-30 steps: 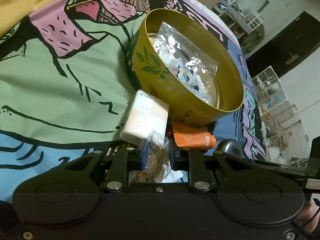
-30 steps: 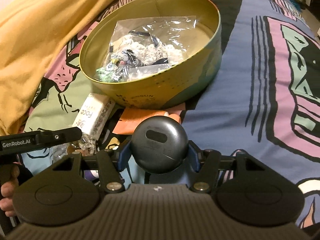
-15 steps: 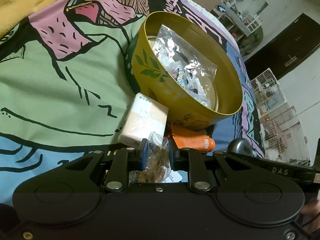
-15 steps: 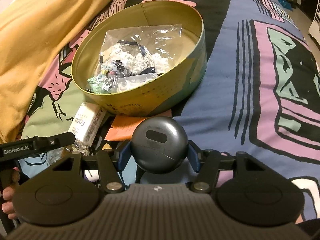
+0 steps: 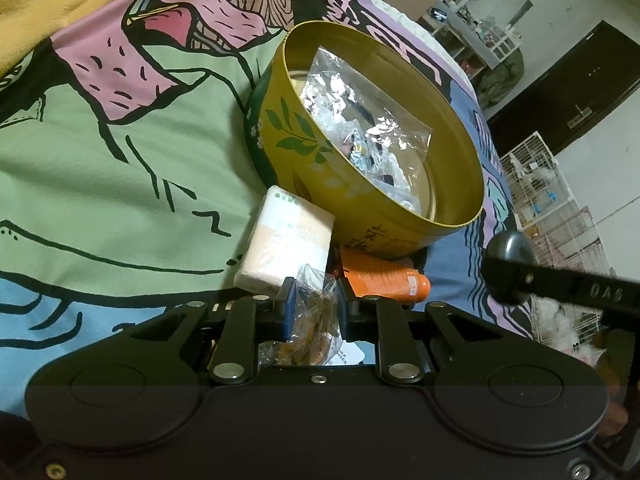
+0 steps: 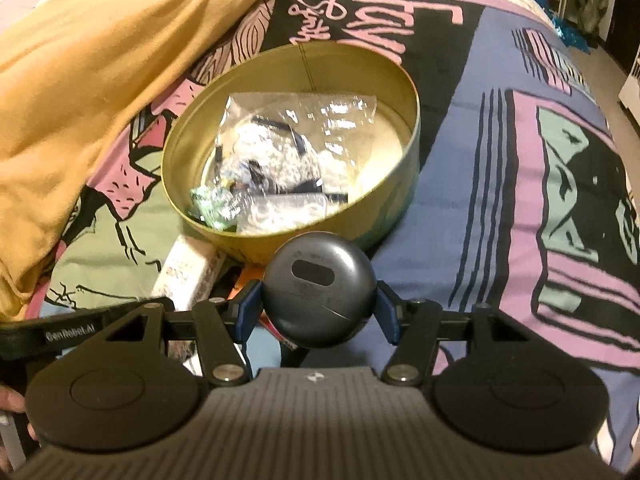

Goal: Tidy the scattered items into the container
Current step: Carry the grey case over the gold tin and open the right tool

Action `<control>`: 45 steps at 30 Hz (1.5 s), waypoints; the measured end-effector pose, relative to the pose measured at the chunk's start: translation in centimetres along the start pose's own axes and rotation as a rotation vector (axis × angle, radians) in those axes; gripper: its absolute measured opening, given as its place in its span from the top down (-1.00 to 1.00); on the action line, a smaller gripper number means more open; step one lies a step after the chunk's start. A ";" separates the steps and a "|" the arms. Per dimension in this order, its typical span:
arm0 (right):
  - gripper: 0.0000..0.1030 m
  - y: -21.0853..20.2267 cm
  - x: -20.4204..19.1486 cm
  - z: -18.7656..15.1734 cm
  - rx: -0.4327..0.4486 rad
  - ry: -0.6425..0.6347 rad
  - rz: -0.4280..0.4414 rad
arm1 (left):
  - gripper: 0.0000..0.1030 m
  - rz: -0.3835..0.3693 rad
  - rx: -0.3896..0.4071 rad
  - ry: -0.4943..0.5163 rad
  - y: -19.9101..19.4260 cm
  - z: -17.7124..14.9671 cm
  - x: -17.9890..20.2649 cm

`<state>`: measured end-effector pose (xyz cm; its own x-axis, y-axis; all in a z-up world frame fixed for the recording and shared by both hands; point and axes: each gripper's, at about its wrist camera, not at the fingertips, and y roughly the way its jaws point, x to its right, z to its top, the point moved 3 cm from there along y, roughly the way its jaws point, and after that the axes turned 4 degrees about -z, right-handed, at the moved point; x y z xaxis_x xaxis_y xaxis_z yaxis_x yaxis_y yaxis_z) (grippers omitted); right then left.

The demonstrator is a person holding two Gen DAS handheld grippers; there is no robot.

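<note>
A round gold tin [image 5: 372, 216] [image 6: 404, 184] stands on the bedspread and holds a clear plastic bag of small items [image 5: 368, 136] [image 6: 288, 160]. My left gripper [image 5: 312, 308] is shut on a clear snack packet [image 5: 312, 320] with brown contents, just in front of the tin. A white tissue pack [image 5: 284, 240] [image 6: 188, 272] and an orange tube [image 5: 384, 276] lie against the tin's near wall. My right gripper [image 6: 320, 304] is shut on a dark grey round case [image 6: 320, 284], held above the bed near the tin's rim; the case also shows in the left wrist view [image 5: 510, 250].
A yellow blanket [image 6: 88, 60] is bunched at the left of the bed. The patterned bedspread [image 6: 540, 160] stretches to the right of the tin. White wire cages [image 5: 552, 196] and shelving stand beyond the bed's far edge.
My right gripper has lifted the grey case up and toward the tin. My left gripper still holds the snack packet and has barely moved.
</note>
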<state>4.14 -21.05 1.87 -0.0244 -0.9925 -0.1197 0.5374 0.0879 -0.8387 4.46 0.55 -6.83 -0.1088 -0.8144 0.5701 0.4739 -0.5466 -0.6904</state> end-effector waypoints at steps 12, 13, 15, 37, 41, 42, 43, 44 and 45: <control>-0.20 -0.4 -1.4 3.3 0.042 -0.029 0.000 | 0.64 0.006 -0.006 0.017 0.1 0.0 0.1; -0.20 -0.4 -1.5 3.6 0.044 -0.031 0.001 | 0.64 0.007 -0.006 0.017 0.1 0.0 0.1; -0.20 -0.2 -1.9 4.2 0.048 -0.035 0.004 | 0.64 0.006 -0.006 0.017 0.1 0.0 0.1; -0.93 -0.4 -2.8 7.3 0.165 -0.031 -0.023 | 0.65 0.022 -0.029 0.029 0.9 -0.3 0.1; -0.93 -0.1 -1.4 5.6 0.132 -0.023 -0.033 | 0.65 0.026 -0.031 0.034 0.9 -0.3 0.2; -0.93 0.0 -1.0 5.2 0.122 -0.019 -0.034 | 0.65 0.026 -0.032 0.035 0.9 -0.3 0.2; -0.93 0.0 -0.7 4.7 0.113 -0.016 -0.034 | 0.65 0.028 -0.033 0.036 1.0 -0.3 0.2; -0.93 0.1 -0.4 4.2 0.102 -0.014 -0.034 | 0.65 0.029 -0.033 0.038 1.0 -0.3 0.2; -0.93 0.1 -0.1 3.7 0.095 -0.009 -0.036 | 0.65 0.030 -0.034 0.041 1.0 -0.3 0.2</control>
<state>7.34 -21.28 3.77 -0.0371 -0.9957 -0.0853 0.6138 0.0446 -0.7882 4.65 -0.24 -7.55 -0.1314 -0.8376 0.5303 0.4476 -0.5274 -0.7222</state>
